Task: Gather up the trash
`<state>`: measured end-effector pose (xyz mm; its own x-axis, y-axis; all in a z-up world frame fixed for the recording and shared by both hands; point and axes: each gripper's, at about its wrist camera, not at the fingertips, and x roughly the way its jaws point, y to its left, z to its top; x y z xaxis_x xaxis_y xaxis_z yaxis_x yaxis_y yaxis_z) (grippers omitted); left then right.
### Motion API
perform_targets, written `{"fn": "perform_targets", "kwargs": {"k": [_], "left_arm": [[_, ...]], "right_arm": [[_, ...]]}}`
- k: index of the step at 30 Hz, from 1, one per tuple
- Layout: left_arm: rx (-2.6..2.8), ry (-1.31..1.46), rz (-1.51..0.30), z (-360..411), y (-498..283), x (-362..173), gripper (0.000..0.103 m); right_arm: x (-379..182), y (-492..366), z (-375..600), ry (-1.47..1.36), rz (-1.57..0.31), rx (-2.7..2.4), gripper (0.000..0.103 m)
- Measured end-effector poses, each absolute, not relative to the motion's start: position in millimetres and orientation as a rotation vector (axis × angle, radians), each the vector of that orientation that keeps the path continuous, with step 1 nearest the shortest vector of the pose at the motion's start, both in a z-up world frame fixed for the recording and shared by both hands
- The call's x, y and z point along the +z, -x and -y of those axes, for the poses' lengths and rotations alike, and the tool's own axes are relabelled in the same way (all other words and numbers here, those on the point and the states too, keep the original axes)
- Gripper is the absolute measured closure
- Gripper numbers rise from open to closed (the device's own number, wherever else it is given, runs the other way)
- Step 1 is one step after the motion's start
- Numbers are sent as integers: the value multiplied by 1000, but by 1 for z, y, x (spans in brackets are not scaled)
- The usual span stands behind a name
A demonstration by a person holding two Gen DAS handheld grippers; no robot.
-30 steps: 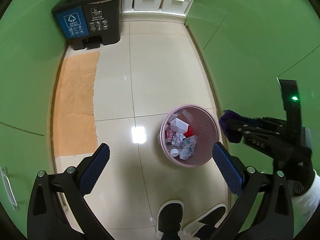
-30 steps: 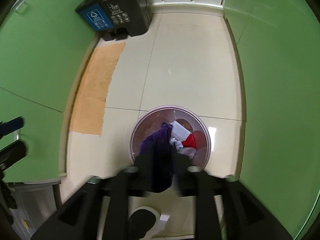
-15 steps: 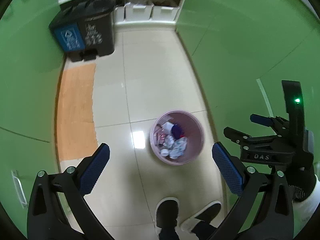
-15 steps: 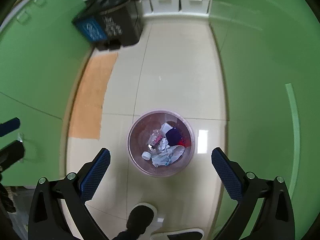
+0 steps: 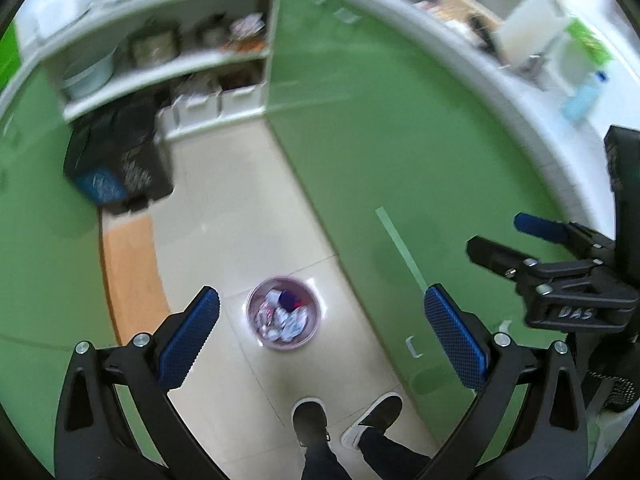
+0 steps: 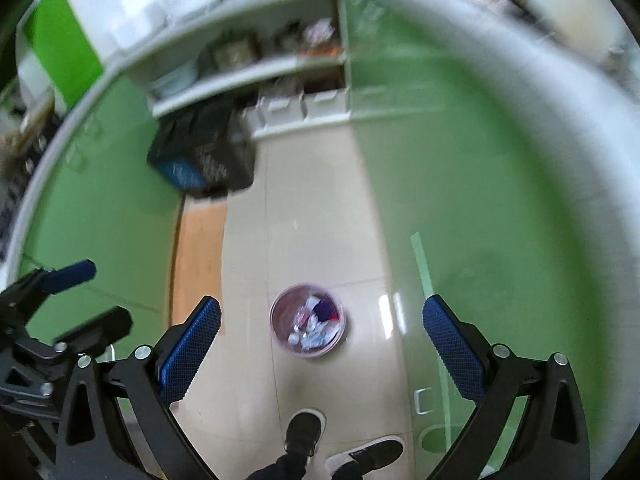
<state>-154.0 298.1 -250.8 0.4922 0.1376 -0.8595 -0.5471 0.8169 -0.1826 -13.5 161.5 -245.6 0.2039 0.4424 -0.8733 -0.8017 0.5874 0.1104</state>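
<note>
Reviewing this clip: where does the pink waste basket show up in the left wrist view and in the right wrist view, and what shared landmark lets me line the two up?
Left wrist: the pink waste basket sits on the floor slightly left of centre, below the middle, between the open fingers.
Right wrist: the basket sits on the floor just left of centre, below the middle, between the open fingers.
Shared landmark: the black bin with a blue label, upper left in both.

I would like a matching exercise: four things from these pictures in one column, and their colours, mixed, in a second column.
Things:
1. waste basket
2. floor mat
3. cabinet door
4. pads of the right gripper

Colours:
a. blue
b. green
c. pink
d. orange

Pairs: 1-c, 2-d, 3-b, 4-a
</note>
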Motion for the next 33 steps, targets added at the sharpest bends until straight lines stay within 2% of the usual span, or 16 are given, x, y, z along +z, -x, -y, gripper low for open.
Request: {"fn": "perform_targets", "kwargs": {"k": [4, 11, 22, 33], "left_arm": [[363, 409, -933, -275, 131, -195, 3], [234, 278, -869, -228, 91, -117, 3], [54, 106, -804, -148, 39, -50, 3], [4, 54, -807, -81, 4, -23, 3]], "right_arm": [[-174, -3, -109, 335, -965, 812, 6], [-94, -21, -8, 222, -868, 627, 6], [-43, -23, 109, 99, -803, 405, 6], [-26, -27, 158, 82, -795, 352, 6]]}}
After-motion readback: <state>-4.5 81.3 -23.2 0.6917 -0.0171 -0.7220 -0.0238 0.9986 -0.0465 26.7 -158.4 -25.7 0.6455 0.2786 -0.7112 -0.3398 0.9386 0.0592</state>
